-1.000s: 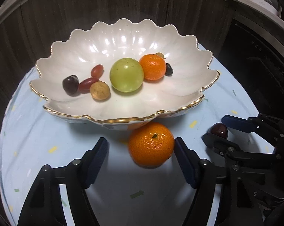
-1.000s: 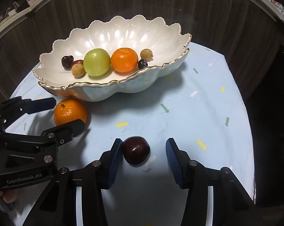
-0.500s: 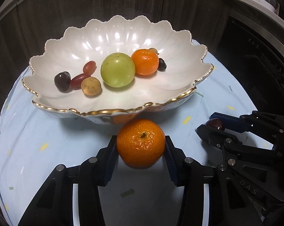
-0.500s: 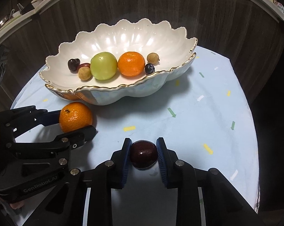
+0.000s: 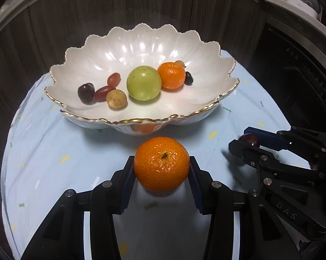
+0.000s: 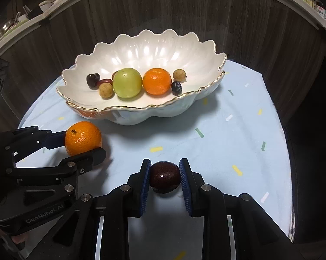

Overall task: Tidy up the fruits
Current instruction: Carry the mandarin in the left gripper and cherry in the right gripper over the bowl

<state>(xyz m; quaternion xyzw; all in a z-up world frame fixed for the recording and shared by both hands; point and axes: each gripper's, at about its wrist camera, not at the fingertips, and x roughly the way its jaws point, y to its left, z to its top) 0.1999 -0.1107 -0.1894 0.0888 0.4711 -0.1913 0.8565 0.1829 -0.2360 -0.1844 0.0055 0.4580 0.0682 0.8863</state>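
Note:
A white scalloped bowl with a gold rim (image 5: 141,120) (image 6: 141,108) stands at the back of the round table. It holds a green fruit (image 5: 144,83), a mandarin (image 5: 171,75) and several small dark and tan fruits. My left gripper (image 5: 161,168) is shut on a second mandarin (image 5: 161,164) (image 6: 83,138), lifted just above the cloth in front of the bowl. My right gripper (image 6: 164,176) is shut on a dark red plum (image 6: 164,177) (image 5: 248,139), to the right of the left one.
The table wears a pale blue cloth (image 6: 228,130) with small coloured flecks. Dark wood panels (image 5: 141,6) rise behind the table. A dark appliance (image 5: 292,75) stands to the right. Shelves with kitchenware (image 6: 22,17) run above.
Both grippers closed from open: the left onto the mandarin, the right onto the plum. Both have since lifted and drawn back a little from the bowl.

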